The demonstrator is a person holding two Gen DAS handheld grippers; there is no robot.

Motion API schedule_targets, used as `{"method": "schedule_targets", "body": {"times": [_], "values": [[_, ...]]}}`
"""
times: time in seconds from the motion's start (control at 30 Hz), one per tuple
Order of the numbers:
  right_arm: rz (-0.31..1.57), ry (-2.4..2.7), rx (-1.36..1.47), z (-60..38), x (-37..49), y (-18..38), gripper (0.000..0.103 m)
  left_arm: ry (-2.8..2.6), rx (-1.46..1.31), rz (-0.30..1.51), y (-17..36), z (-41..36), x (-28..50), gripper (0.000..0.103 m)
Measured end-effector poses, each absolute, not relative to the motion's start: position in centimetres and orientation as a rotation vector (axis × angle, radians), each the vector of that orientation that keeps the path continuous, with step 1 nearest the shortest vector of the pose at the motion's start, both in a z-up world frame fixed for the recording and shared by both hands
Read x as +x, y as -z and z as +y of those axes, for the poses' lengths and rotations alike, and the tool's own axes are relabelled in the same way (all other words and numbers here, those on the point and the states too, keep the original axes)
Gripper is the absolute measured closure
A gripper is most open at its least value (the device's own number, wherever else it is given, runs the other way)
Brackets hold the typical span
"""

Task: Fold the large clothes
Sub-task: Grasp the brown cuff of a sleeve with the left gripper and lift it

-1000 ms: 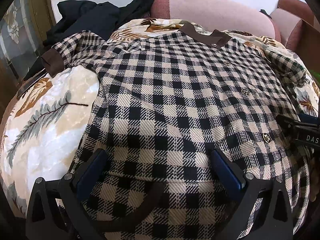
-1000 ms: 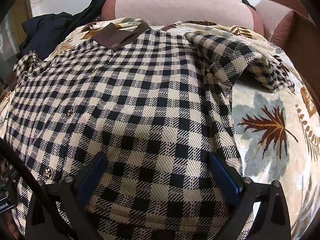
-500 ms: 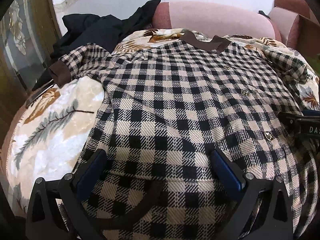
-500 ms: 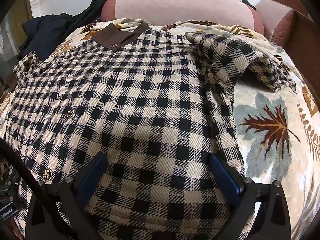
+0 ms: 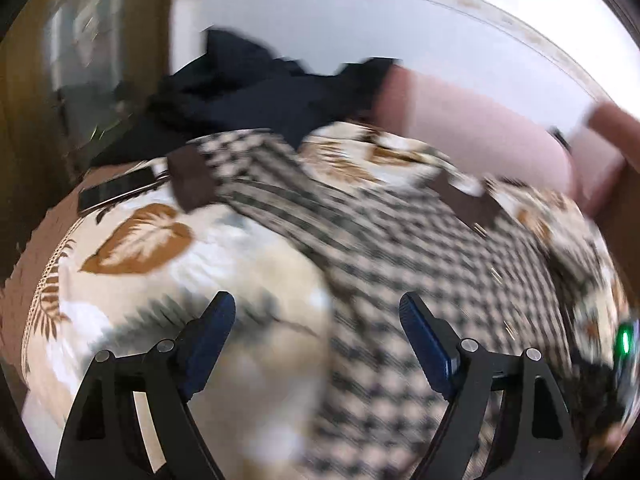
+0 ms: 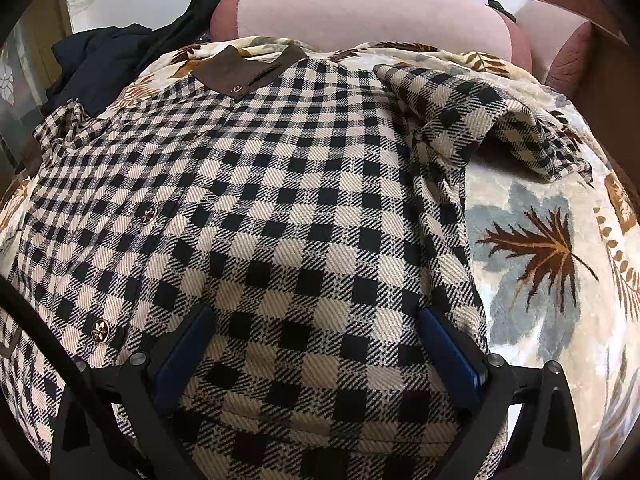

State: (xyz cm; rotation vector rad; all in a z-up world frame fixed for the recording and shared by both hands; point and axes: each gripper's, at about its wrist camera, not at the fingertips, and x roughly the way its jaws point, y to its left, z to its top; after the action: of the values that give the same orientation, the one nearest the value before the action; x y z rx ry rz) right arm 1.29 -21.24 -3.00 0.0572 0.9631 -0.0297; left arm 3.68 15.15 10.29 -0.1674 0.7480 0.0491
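A beige-and-black checked coat (image 6: 300, 208) with a brown collar (image 6: 244, 72) lies front up and buttoned on a leaf-print blanket (image 6: 540, 260). Its right sleeve (image 6: 480, 120) is bunched beside the body. My right gripper (image 6: 316, 332) stands open low over the coat's hem, with cloth lying between its wide-apart fingers. The left wrist view is blurred. In it my left gripper (image 5: 316, 304) hangs above the coat's (image 5: 400, 248) left edge and the blanket (image 5: 160, 280), its jaws closing with nothing between them. The left sleeve's brown cuff (image 5: 188, 176) lies farther back.
A heap of dark clothing (image 5: 260, 92) lies at the back left, also seen as dark clothing (image 6: 104, 56) in the right wrist view. A pink sofa back (image 6: 360, 8) runs behind the blanket. A dark flat object (image 5: 116, 192) lies at the blanket's left edge.
My left gripper has lifted off the coat's hem and swung left, now over the blanket's edge, with its jaws narrower. The right gripper and the coat have stayed put.
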Motion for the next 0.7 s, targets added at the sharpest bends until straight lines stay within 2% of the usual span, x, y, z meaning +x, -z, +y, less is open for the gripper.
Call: {"method": "schedule_targets", "body": {"times": [0.3,0.53,0.6,0.63,0.67,0.7], "values": [[0.956,0.019,0.062,-21.7,1.3,3.0,0.000,-0.220,-0.255,0.839,-6.6,30.1,16.3,0.020],[0.951,0.016,0.065,-21.7,1.5,3.2,0.000,-0.186,-0.270,0.881,-3.9,32.4,21.7,0.020],[0.950,0.016,0.066,-21.7,1.5,3.1,0.000,-0.144,-0.283,0.900,-3.5,32.2,22.4,0.038],[0.949,0.016,0.065,-21.7,1.5,3.2,0.000,-0.109,-0.311,0.925,-3.4,32.4,22.7,0.078],[0.948,0.017,0.065,-21.7,1.6,3.2,0.000,-0.099,-0.336,0.952,-3.4,32.7,22.9,0.095],[0.948,0.016,0.065,-21.7,1.6,3.2,0.000,-0.098,-0.361,0.965,-3.6,33.2,22.9,0.096]]}}
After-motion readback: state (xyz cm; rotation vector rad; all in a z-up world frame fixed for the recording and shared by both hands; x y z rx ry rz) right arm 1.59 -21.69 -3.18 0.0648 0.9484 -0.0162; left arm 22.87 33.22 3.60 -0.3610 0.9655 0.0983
